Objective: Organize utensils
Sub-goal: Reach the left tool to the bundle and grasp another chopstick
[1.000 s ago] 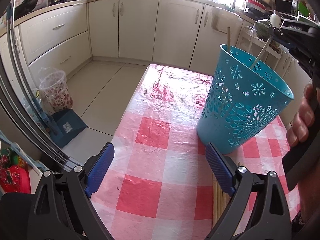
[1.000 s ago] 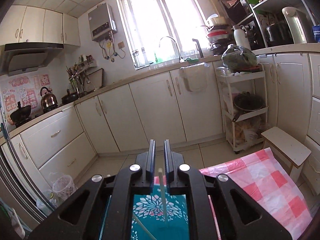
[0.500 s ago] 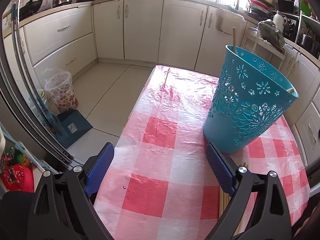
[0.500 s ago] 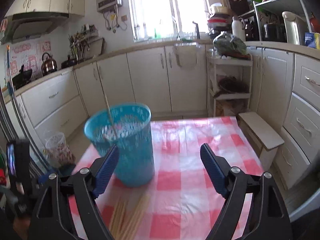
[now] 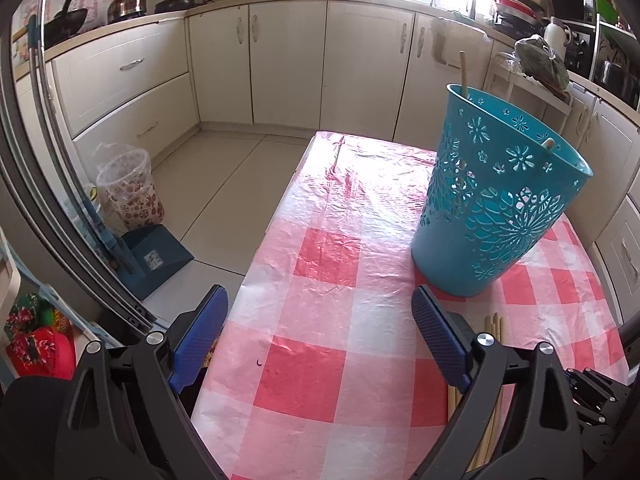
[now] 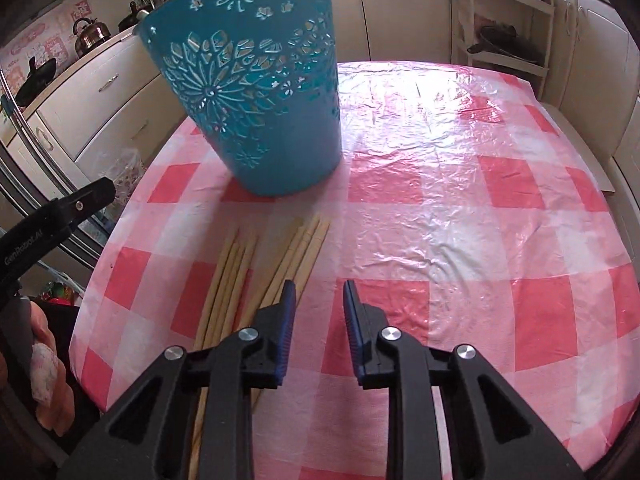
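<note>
A teal cut-out basket stands on the red-and-white checked table. Two wooden chopsticks lean inside it, tips above the rim. Several more chopsticks lie flat on the cloth in front of the basket. My right gripper hangs low over the cloth just right of that bundle; its jaws are closing, a narrow gap remains and nothing is between them. My left gripper is open wide over the table's left edge, left of the basket, holding nothing.
The table's left edge drops to the tiled floor, where a floral bin and a blue dustpan stand. Cream cabinets line the back. A white shelf rack stands beyond the far right corner. A person's hand holds the left gripper.
My right gripper let go of a chopstick over the basket, opened wide, dropped to the cloth beside the loose chopsticks, tilted downward, and its jaws narrowed. The left gripper stayed put.
</note>
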Motion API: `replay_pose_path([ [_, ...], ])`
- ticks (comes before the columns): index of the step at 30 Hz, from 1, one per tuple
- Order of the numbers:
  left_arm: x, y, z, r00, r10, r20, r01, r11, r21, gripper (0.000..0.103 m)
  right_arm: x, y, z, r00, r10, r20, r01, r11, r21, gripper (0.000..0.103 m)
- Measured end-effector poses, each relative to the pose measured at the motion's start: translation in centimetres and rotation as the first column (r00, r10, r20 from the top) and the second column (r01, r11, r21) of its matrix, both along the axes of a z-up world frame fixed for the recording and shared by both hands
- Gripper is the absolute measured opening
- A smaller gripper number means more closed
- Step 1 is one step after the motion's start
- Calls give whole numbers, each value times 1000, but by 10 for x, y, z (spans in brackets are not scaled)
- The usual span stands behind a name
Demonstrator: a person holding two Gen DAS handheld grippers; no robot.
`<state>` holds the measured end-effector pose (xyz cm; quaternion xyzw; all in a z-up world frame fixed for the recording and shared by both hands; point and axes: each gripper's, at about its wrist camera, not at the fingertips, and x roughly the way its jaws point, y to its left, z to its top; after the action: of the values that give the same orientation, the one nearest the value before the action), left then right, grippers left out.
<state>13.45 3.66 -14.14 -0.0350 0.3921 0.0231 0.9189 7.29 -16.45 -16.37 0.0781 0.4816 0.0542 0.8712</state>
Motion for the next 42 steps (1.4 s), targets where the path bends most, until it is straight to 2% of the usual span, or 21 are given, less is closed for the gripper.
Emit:
replay_pose_path([
  [8, -2, -2, -3, 999, -43, -25, 43, 999, -1, 89, 2, 12, -5, 997, 72, -15, -73, 992, -99, 20],
  [10, -2, -6, -5, 995, -80, -55, 80, 997, -17, 89, 2, 7, -5, 993, 114, -30, -117, 987, -111, 13],
  [14, -8, -23, -14, 983, -154, -101, 154, 988, -8, 89, -1, -2, -2, 977, 202, -65, -211, 962, -175, 13],
  [18, -8, -41, -25, 973, -186, -133, 193, 980, 42, 89, -2, -25, -3, 985, 156, -73, -163, 981, -102, 13],
  [21, -6, -49, -32, 968, -194, -161, 203, 978, 44, 89, -2, -32, -3, 989, 130, -75, -134, 990, -42, 13],
  [29, -1, -62, -47, 957, -204, -209, 222, 973, 69, 89, 0, -32, -3, 990, 122, -72, -122, 993, -2, 15],
  [33, -1, -69, -54, 952, -208, -226, 235, 967, 102, 89, 0, -31, -2, 989, 132, -69, -132, 991, 7, 22],
  [39, -1, -79, -57, 950, -201, -239, 241, 959, 150, 89, -3, -32, -1, 989, 133, -68, -133, 991, -1, 23],
  [42, -1, -79, -57, 950, -192, -245, 231, 963, 140, 89, -3, -34, -1, 990, 121, -68, -121, 993, 1, 24],
])
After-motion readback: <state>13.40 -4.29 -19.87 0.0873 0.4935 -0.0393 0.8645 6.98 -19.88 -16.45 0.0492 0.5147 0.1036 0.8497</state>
